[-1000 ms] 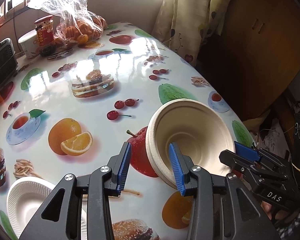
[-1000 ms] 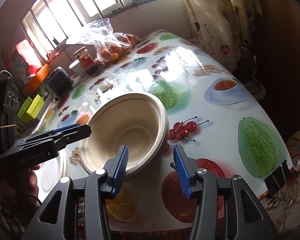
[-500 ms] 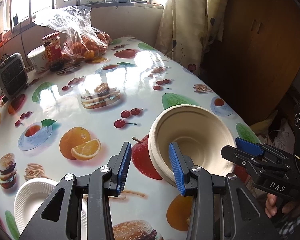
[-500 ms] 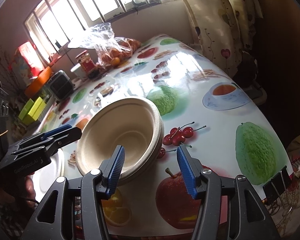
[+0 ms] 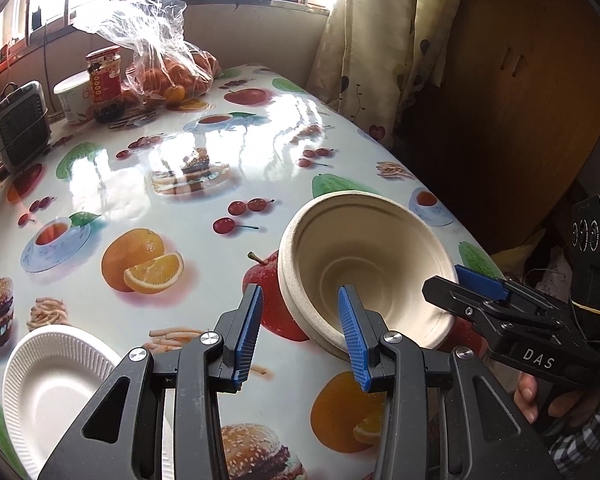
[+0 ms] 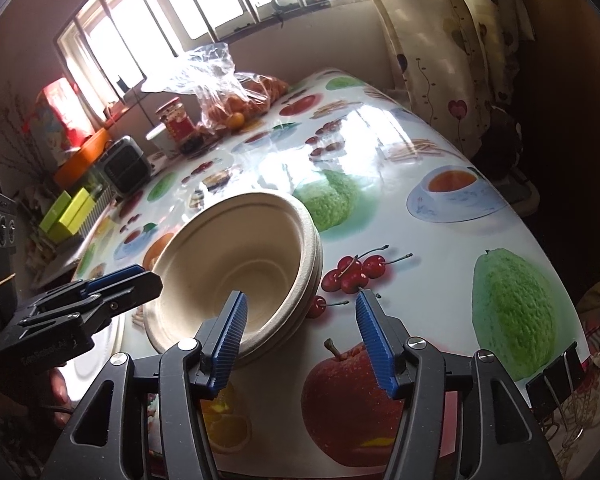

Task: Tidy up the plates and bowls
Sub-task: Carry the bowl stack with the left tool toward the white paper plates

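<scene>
Glossy fruit-print tablecloth covers the table by a barred window; clutter at the far end: bag of oranges, red-label jar, small black heater. Stack of beige pulp bowls sits tilted near the table's right edge, mouth leaning toward the cameras; layered rims in the right wrist view say more than one bowl. White fluted paper plate lies flat at the near left corner, well apart from the bowls. Left gripper is spread, its right pad just inside the near rim, left pad outside over the printed apple, nothing pinched. Right gripper also spread, jaws a little wider apart; left pad inside the bowl's near wall, right pad outside over the cloth, rim between them but no visible pressure. Step looks like setting down or re-gripping the bowl stack. To do it well: settle the stack flat first, since a tilted stack could slide on the slick cloth; straddle the rim squarely, close on all layers, and don't let both grippers pull opposite ways or the thin pulp wall may buckle.
</scene>
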A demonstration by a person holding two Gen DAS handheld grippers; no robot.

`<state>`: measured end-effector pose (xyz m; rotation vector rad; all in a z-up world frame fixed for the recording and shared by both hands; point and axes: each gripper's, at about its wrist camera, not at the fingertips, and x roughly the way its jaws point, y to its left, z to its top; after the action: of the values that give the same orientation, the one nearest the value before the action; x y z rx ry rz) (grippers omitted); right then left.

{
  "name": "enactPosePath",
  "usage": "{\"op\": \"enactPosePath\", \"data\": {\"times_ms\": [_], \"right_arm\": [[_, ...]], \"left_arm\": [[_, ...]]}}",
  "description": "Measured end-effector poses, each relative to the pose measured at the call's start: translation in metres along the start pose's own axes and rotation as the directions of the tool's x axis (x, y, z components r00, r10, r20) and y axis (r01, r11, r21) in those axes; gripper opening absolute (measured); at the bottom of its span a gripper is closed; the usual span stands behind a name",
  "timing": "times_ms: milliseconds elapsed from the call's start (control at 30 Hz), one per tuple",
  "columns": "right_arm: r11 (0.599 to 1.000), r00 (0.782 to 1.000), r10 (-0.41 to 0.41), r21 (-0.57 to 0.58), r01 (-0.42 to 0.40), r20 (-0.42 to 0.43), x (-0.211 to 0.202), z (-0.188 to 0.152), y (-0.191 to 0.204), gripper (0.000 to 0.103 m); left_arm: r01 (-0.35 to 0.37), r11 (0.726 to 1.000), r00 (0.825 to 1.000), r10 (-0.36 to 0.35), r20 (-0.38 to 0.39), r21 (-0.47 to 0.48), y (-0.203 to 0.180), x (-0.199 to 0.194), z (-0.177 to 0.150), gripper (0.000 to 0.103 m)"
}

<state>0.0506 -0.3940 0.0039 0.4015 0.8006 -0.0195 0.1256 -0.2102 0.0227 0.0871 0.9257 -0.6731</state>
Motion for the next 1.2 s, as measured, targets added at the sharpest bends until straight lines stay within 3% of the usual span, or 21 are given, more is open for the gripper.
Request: {"op": "enactPosePath", "data": {"times_ms": [333,567,667,833,1200], "right_arm": [[1.0,1.0,0.026,-0.004,-0.026,-0.009,0.002,0.002,0.0,0.056],[0.999,0.999,0.036,-0.003,-0.036,-0.013,0.003,0.003,0.002,0.045],[0.999,0.999,0.038,-0.006,-0.038,-0.016,0.004,0.003,0.002,0.039],[0.999,0.999,0.033,-0.008,-0.033,-0.014,0.004,0.004,0.003,0.036],[1.0,1.0,0.023,-0.001,-0.023,-0.017,0.005,0.006,0.0,0.033]], "left_arm": [[0.056,0.997,0.998,-0.057,-0.026,-0.061,0.005,0.006,-0.003,0.041],[0.05,0.996,0.997,-0.054,-0.048,-0.078,0.007,0.012,-0.004,0.04],[0.052,0.995,0.997,-0.056,-0.05,-0.08,0.007,0.012,-0.003,0.031],[0.059,0.995,0.997,-0.063,-0.054,-0.08,0.007,0.015,-0.003,0.025],[0.057,0.995,0.997,-0.061,-0.053,-0.079,0.006,0.016,-0.001,0.025]]}}
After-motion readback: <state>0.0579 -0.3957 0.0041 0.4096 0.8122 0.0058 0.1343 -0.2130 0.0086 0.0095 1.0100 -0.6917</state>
